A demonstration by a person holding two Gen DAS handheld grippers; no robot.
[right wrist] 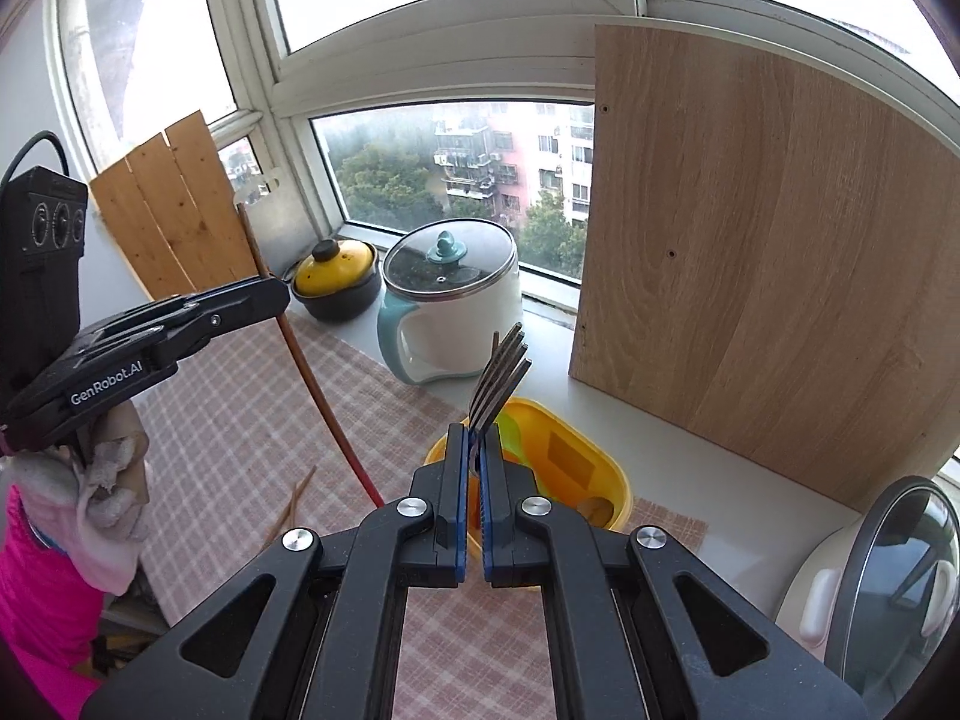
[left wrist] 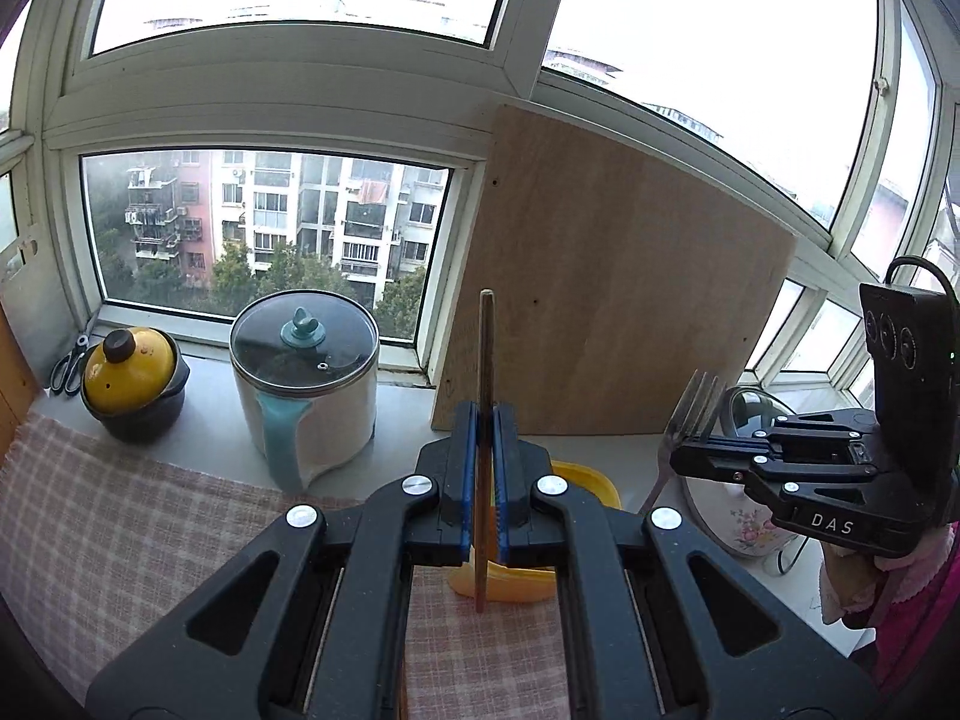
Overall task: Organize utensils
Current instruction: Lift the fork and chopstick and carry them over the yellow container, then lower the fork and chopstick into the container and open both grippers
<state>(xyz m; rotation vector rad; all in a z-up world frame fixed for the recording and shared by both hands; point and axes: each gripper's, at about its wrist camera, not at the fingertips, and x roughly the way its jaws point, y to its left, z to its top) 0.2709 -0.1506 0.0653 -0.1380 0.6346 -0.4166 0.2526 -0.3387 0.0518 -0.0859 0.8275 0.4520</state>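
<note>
The left gripper [left wrist: 486, 420] had its fingers closed on a single wooden chopstick [left wrist: 485, 354], held upright above the yellow container [right wrist: 591, 468] on the worktop [right wrist: 690, 468]. The right gripper [right wrist: 474, 438] pinched a metal fork [right wrist: 501, 375], tines pointing up, over the same container.
</note>
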